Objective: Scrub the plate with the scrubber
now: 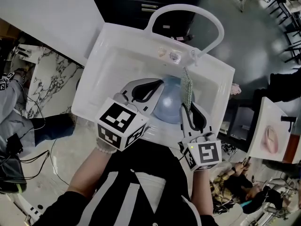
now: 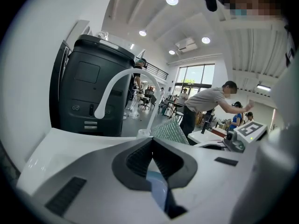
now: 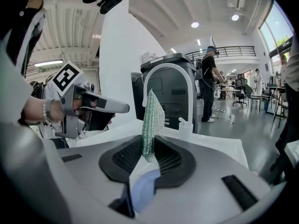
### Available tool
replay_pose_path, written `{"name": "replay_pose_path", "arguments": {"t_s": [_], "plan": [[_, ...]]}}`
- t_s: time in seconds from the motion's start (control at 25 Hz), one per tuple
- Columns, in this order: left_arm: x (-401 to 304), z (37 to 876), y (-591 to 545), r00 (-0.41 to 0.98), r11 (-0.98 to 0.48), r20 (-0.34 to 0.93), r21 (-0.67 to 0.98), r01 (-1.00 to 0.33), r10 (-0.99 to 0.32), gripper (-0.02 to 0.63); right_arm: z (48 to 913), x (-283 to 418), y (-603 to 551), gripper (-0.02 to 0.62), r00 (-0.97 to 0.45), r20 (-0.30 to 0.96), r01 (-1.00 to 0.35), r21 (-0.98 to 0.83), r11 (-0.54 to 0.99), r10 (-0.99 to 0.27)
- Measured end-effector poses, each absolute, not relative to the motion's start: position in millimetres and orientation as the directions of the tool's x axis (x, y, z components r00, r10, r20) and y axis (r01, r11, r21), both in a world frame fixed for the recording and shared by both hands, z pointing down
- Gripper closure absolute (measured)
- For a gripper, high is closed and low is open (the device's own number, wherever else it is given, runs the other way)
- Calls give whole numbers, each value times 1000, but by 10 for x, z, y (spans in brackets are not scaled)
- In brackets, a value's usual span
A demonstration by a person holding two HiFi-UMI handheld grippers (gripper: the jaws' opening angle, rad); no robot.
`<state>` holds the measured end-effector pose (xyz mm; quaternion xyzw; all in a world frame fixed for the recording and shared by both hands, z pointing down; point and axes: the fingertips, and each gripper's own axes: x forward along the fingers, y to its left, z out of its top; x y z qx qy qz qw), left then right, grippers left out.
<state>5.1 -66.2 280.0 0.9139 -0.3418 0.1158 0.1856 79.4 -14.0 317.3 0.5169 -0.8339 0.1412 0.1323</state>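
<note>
At far left, head view: a white countertop ran along a veined marble surface. Beside it stood the white plastic sink basin, with its white arched faucet at the back rim. A large dark-grey machine stood beyond the faucet.

Left gripper reached in over the near-left part of the basin. Own view: the left gripper had its jaws clenched, tips meeting, with the rim of the round pale-blue plate pinched between the pads lower down.

Centre of basin: the plate sat above the basin floor, between the two grippers, its left edge under the left jaws.

Just right of the plate's middle stood the green mesh scrubber, upright and edge-on over the plate's right side. It also showed past the left jaws.

Right gripper: jaws closed on the scrubber's lower edge. Own view confirmed it, with the scrubber rising straight out of the right gripper and the blue plate below the pads. A small white bottle stood on the sink rim behind.

Far right: a pale pink object lay on a white surface; could not tell what it was.
</note>
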Motion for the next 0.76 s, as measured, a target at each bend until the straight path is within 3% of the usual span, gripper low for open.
{"name": "replay_pose_path", "arguments": {"t_s": [0.76], "plan": [[37, 2779, -649, 738, -689, 333, 274, -671, -587, 606, 3164, 795, -123, 508, -429, 378, -898, -78, 433, -820]]}}
